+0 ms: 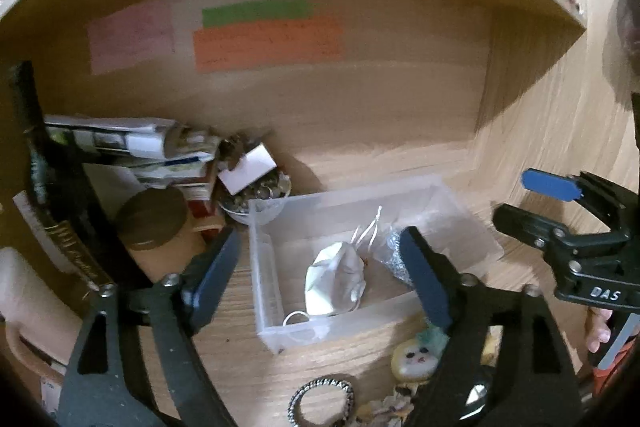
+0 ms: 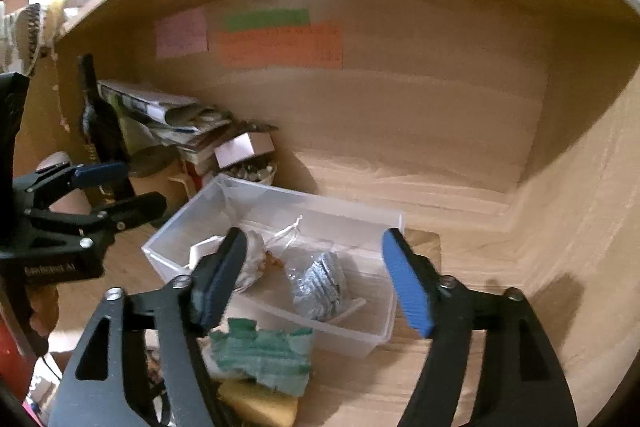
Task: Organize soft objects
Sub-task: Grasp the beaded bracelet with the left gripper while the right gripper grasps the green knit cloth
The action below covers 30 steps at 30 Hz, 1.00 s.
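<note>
A clear plastic bin [image 1: 264, 291] [image 2: 360, 341] stands on the wooden desk. In it lie a white face mask [image 1: 334, 281] [image 2: 252, 259] and a silvery scrunched soft item [image 1: 394, 255] [image 2: 318, 287]. In front of the bin lie a green cloth piece [image 2: 260, 351] on a yellow sponge [image 2: 260, 405], a small yellow doll face [image 1: 412, 361] and a patterned hair tie [image 1: 322, 401]. My left gripper [image 1: 324, 277] is open and empty above the bin's front. My right gripper [image 2: 316, 279] is open and empty above the bin; it also shows in the left wrist view [image 1: 532, 203].
At the back left are a dark bottle [image 1: 48, 179], stacked papers and boxes [image 1: 152, 151], a jar with a brown lid [image 1: 152, 219] and a bowl of small items [image 1: 260, 195]. Coloured notes [image 1: 268, 39] stick to the wooden back wall. A shelf hangs overhead.
</note>
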Available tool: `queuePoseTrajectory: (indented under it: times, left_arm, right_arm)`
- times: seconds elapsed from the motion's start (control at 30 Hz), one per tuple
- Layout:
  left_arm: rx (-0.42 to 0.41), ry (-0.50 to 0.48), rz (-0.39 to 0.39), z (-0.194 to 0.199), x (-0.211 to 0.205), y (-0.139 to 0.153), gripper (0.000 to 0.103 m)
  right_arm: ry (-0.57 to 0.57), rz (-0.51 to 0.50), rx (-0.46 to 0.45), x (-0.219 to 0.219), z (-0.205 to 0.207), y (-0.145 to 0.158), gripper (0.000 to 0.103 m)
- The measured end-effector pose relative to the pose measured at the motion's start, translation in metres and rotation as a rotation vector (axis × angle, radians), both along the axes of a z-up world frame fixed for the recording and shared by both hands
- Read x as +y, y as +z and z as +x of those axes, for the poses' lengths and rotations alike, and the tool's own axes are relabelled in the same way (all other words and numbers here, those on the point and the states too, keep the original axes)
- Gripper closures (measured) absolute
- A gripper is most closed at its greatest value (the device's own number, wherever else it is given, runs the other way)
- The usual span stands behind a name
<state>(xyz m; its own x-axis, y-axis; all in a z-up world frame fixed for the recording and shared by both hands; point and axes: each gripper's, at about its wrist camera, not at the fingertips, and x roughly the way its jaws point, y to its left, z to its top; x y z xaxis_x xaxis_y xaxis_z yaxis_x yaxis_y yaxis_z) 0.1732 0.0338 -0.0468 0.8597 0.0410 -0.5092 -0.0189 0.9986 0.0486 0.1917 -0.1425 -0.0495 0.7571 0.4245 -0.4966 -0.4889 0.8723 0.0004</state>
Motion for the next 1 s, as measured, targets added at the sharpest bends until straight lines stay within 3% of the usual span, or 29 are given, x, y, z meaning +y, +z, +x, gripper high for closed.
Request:
queuePoseTrajectory:
  times: [0.23,0.6,0.73,0.87,1.0]
  left_arm:
    - [0.023,0.012,-0.015,-0.028,0.019,-0.011,0.012]
    - [0.216,0.026,0.0,-0.034,0.037,-0.079,0.013]
    - [0.298,0.013,-0.014,-0.03,0.04,-0.102,0.03]
    - [0.368,-0.002,-0.014,-0.03,0.04,-0.122,0.04]
    - [0.414,-0.025,-0.002,-0.027,0.037,-0.134,0.059]
  right_arm:
    - [0.014,-0.016,-0.027,-0.007,-0.029,-0.009,0.028]
    - [0.008,-0.01,0.126,0.0,-0.029,-0.062,0.028]
    - [0.005,-0.005,0.17,0.0,-0.03,-0.075,0.028]
    - [0.0,-0.017,0.204,0.001,-0.026,-0.086,0.028]
    - [0.005,-0.016,0.226,0.003,-0.019,-0.092,0.028]
